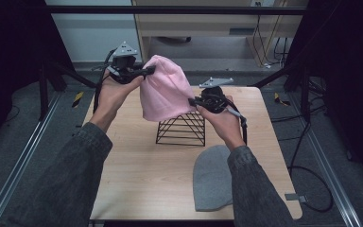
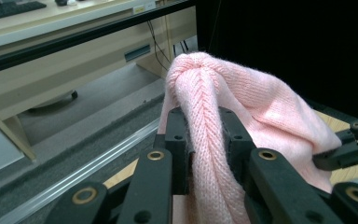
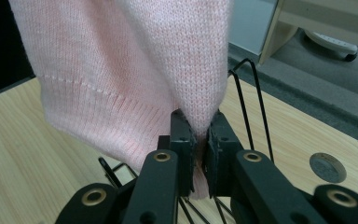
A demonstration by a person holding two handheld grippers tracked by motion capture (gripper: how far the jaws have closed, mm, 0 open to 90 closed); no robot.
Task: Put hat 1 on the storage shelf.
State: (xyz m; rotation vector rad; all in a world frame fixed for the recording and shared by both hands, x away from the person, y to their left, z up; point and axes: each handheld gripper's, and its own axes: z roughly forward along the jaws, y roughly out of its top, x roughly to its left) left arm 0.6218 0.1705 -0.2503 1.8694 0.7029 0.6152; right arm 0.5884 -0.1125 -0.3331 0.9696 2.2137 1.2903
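A pink knitted beanie [image 1: 163,90] hangs in the air above a black wire rack [image 1: 182,128] on the wooden table [image 1: 137,170]. My left gripper [image 1: 149,71] is shut on the beanie's upper left edge; in the left gripper view the pink beanie [image 2: 242,98] is bunched between the jaws of the left gripper [image 2: 205,135]. My right gripper [image 1: 194,101] is shut on its lower right edge, and the right gripper view shows the knit of the pink beanie [image 3: 121,70] pinched in the right gripper [image 3: 201,140]. The beanie's hem hides the rack's top.
A grey beanie [image 1: 211,177] lies flat near the table's front right edge, beside the person's right sleeve. Black frame bars [image 1: 170,9] and metal rails surround the table. A round grommet [image 3: 327,168] sits in the tabletop. A desk and cables stand behind.
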